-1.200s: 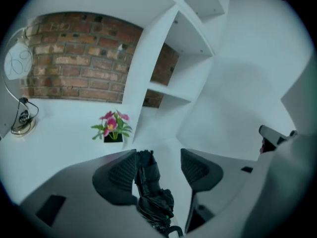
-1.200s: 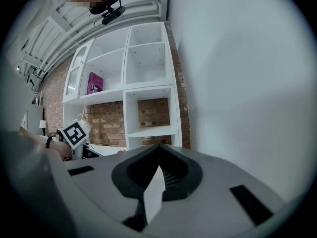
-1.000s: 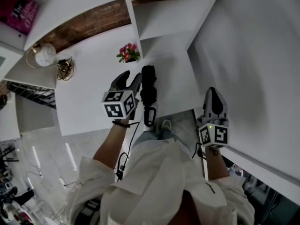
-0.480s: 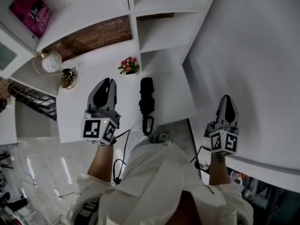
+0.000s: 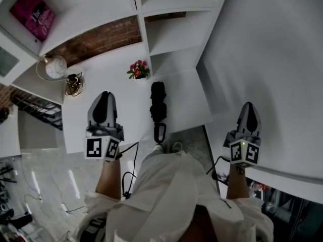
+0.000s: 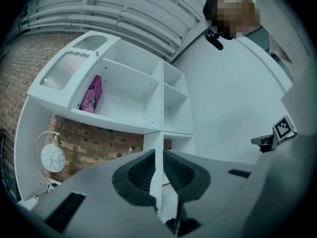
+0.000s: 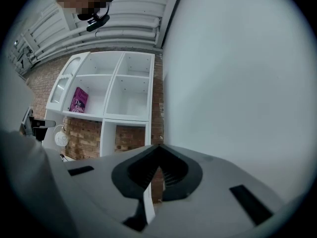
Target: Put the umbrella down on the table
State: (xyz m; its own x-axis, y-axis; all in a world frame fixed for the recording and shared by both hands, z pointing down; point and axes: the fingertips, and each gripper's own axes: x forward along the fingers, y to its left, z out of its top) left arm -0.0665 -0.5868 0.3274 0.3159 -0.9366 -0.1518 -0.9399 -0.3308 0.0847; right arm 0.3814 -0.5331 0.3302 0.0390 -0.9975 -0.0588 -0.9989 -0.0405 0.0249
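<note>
1 black folded compact umbrella (image 5: pixel 158 105) flat on white counter (image 5: pixel 101 79); 2 tongs, both empty.
Umbrella lies lengthwise nr counter's front edge, wrist loop twd the person; 1 small pot of pink flowers (image 5: pixel 138 69) just behind it. Vs 1 s ago: left tongs (image 5: pixel 105 97) were spread right beside umbrella, now pressed together & off to its left. Right tongs (image 5: pixel 249 107) pressed together, well apart at right.

- black umbrella (image 5: pixel 158 104), folded short and bundled, lies flat on the white tabletop (image 5: pixel 189 97).
- it lies lengthwise away from the person, its strap loop (image 5: pixel 160 132) at the tabletop's near edge.
</note>
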